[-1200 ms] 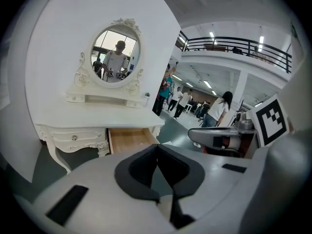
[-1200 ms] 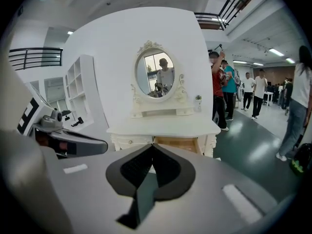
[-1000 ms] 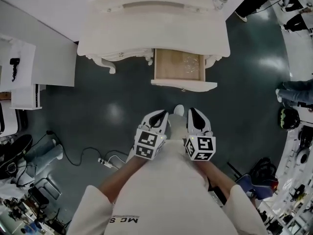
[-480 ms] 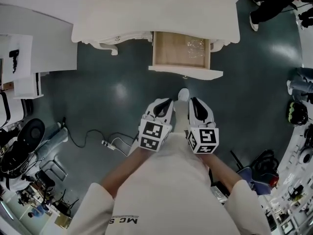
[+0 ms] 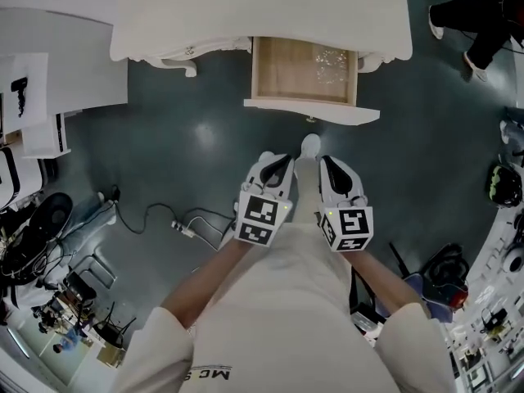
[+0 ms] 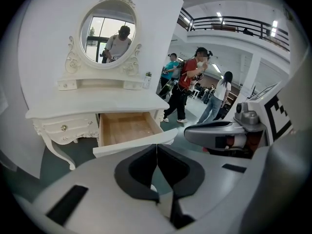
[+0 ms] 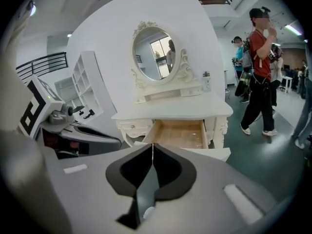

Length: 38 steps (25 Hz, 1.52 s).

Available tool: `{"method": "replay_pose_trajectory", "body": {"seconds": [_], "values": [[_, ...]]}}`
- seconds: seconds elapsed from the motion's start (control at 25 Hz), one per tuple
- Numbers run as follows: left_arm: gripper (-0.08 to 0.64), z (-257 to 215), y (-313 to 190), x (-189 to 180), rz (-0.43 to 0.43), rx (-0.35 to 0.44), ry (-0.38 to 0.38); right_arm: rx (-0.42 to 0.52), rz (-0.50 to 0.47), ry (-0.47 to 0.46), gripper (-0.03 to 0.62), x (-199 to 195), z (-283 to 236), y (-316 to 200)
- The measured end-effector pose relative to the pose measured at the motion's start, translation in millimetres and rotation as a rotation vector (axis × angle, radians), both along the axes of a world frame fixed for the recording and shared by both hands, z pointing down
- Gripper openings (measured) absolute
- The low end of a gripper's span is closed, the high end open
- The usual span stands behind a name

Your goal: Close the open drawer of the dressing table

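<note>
A cream dressing table point(image 5: 246, 15) stands ahead with its right drawer point(image 5: 304, 72) pulled out, the wooden bottom bare. The drawer front point(image 5: 311, 111) faces me. In the left gripper view the open drawer point(image 6: 127, 129) sits below the tabletop; the right gripper view shows the same drawer point(image 7: 181, 134) under the oval mirror point(image 7: 155, 52). My left gripper point(image 5: 280, 164) and right gripper point(image 5: 327, 164) hang side by side a short way before the drawer front, touching nothing. Both are shut and hold nothing.
A white shelf unit point(image 5: 33, 105) stands at the left. A power strip with cable point(image 5: 182, 228) lies on the dark floor to my left. People point(image 7: 258, 67) stand to the right of the table. Clutter point(image 5: 49, 301) fills the lower left corner.
The table and drawer have slid up in the head view and the grippers sit closer to the drawer front. Both grippers stay shut.
</note>
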<state>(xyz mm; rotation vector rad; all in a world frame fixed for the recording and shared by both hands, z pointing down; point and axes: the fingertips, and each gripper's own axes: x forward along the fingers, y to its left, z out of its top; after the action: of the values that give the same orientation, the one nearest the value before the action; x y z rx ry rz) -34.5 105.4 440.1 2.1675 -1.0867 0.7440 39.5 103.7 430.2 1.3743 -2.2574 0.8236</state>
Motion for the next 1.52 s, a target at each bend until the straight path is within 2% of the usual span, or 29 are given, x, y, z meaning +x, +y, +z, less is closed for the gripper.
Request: {"method": "replay_pose_trajectory", "body": {"seconds": [0.28,0.56,0.84,1.52], "values": [[0.011,14,-3,15,-0.028,0.008,-0.003,-0.006,0.016,0.000,0.003,10,11,-3],[0.011,39,-14,10,-0.027,-0.001,-0.020,-0.024,0.059,-0.003,0.003,8,30,-17],[0.011,62,-23,14,0.021,0.028,-0.095,-0.001,0.000,0.017,0.003,16,40,-27],[0.011,101,-35,16,0.047,0.008,-0.101,-0.063,0.002,0.018,0.003,13,80,-36]]}}
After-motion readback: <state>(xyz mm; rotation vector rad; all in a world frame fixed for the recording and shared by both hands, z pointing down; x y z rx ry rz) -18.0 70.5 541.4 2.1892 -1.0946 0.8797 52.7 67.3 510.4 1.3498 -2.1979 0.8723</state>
